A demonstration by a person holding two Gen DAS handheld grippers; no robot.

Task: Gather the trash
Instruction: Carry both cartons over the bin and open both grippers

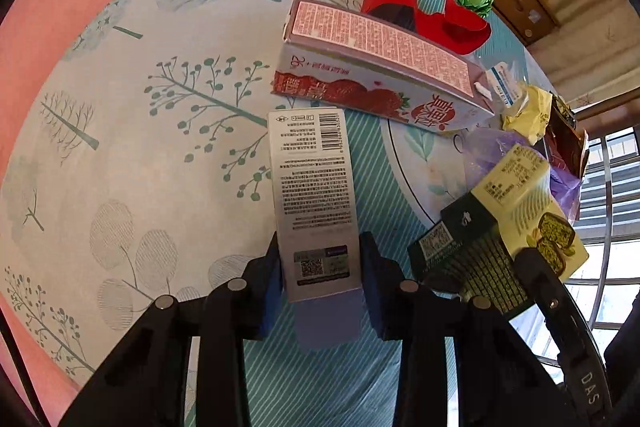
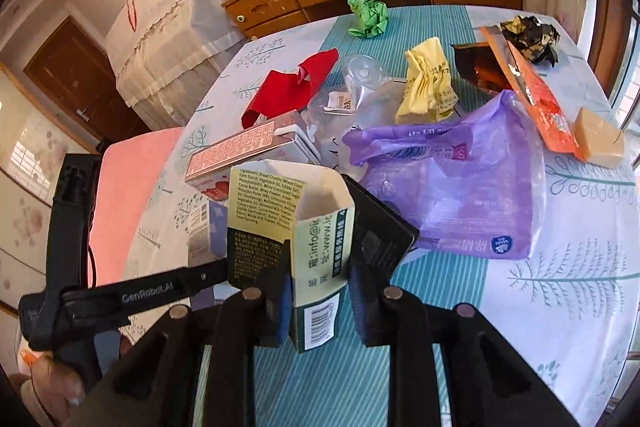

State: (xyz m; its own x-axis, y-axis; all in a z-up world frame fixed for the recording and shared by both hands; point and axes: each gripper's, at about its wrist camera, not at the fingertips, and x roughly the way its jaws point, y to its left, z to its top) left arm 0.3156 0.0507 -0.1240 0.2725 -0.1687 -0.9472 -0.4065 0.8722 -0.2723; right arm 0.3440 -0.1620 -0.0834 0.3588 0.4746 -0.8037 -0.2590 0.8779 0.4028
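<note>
Both grippers are loaded: my left gripper (image 1: pixel 320 279) pinches the grey carton (image 1: pixel 312 195), my right gripper (image 2: pixel 320 303) the green-and-cream box (image 2: pixel 316 239); remaining trash lies ahead, so I should keep both grips firm.

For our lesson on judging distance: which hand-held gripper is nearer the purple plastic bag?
Right. The right hand-held gripper, shut on the green and cream box, sits just beside the purple plastic bag. The left hand-held gripper holds the grey box farther away.
</note>
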